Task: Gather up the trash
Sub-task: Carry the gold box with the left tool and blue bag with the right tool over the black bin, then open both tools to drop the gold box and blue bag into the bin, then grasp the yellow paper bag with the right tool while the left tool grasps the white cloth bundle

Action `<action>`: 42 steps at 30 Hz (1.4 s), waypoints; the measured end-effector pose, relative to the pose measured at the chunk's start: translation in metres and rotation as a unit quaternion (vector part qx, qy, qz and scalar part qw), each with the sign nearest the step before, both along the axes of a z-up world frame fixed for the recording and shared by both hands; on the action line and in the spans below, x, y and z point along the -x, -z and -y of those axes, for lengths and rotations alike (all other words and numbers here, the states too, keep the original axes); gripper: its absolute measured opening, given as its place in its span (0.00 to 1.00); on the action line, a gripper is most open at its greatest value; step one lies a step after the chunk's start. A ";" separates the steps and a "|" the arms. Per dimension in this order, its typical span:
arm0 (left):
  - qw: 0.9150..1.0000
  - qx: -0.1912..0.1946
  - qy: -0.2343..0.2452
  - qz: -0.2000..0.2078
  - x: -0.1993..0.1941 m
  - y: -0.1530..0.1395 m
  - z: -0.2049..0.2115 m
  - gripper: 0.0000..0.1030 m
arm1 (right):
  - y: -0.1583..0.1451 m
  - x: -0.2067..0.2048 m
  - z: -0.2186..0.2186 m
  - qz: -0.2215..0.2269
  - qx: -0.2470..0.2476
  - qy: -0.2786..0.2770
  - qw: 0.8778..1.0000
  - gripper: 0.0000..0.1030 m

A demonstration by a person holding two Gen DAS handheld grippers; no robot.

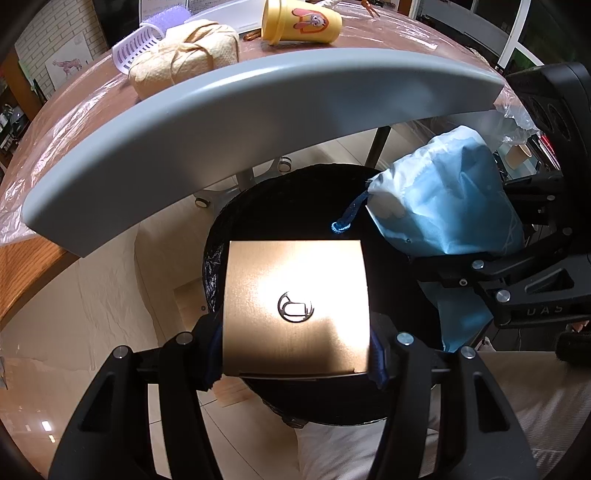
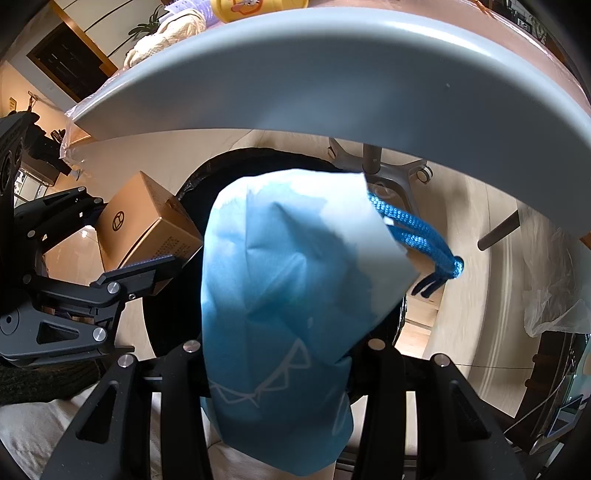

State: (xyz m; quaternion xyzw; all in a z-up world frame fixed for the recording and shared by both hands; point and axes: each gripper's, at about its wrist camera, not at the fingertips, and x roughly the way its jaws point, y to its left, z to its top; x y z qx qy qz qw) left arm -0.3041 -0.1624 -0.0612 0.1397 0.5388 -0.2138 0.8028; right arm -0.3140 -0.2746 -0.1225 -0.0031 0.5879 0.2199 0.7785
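Two claws: both loaded, both held over the black bin (image 1: 236,206) that stands on the floor below the table (image 1: 258,110) edge.
Left claw (image 1: 295,350): closed on a gold cardboard box (image 1: 295,295), one finger pressed to each side of it.
Box: flat top faces the left wrist camera, a round black logo at its middle; it hangs above the bin's open mouth.
Right claw (image 2: 280,354): clamped on a light blue drawstring bag (image 2: 288,277); the fabric bulges out ahead of the fingers.
Bag cord: a blue braided drawstring (image 2: 417,232) trails from the bag's gathered end, knotted at the tip.
Bin: lined with dark plastic, directly beneath box and bag.
Table top: a yellow paper cup (image 1: 299,20) on its side, crumpled tan paper (image 1: 184,55) beside it, under clear plastic sheeting.
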 end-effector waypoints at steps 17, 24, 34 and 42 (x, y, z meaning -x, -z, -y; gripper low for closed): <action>1.000 -0.006 0.002 -0.002 0.001 0.012 0.004 0.57 | 0.001 -0.001 -0.011 -0.005 0.010 0.006 1.000 0.42; 1.000 0.004 -0.011 0.004 -0.001 0.006 -0.002 0.66 | -0.007 0.000 -0.005 0.012 0.015 0.021 1.000 0.69; 0.996 0.050 -0.032 0.069 0.021 -0.060 -0.031 0.74 | -0.090 0.031 0.020 0.100 -0.012 0.009 0.995 0.71; 0.981 0.084 -0.061 0.164 -0.002 -0.127 -0.044 0.98 | -0.170 -0.015 0.035 0.236 0.011 0.048 0.971 0.95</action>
